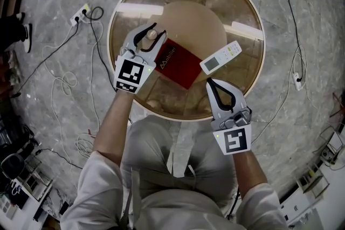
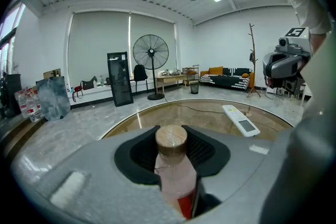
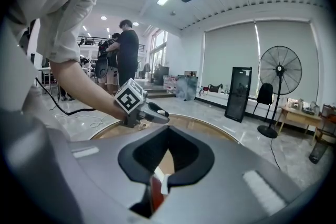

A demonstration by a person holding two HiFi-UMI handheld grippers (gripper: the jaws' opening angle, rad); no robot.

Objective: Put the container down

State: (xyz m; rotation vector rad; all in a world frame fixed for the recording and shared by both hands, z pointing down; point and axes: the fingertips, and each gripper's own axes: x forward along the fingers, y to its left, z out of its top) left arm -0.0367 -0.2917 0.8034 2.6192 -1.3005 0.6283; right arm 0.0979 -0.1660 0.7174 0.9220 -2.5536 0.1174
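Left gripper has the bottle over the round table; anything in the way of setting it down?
Partly. The red book lies on the round glass table just right of the left gripper, which grips the clear wooden-capped bottle; the white remote control lies beyond it. Bare glass ahead looks free.

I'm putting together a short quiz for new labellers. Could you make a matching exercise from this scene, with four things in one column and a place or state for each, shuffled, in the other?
Things
1. bottle
2. remote control
3. red book
4. right tongs

Places or states
A. lying flat near the middle of the glass table
B. closed, with nothing in them
C. clamped in the left tongs
D. white, lying on the table next to the book

Pairs: 1-C, 2-D, 3-A, 4-B
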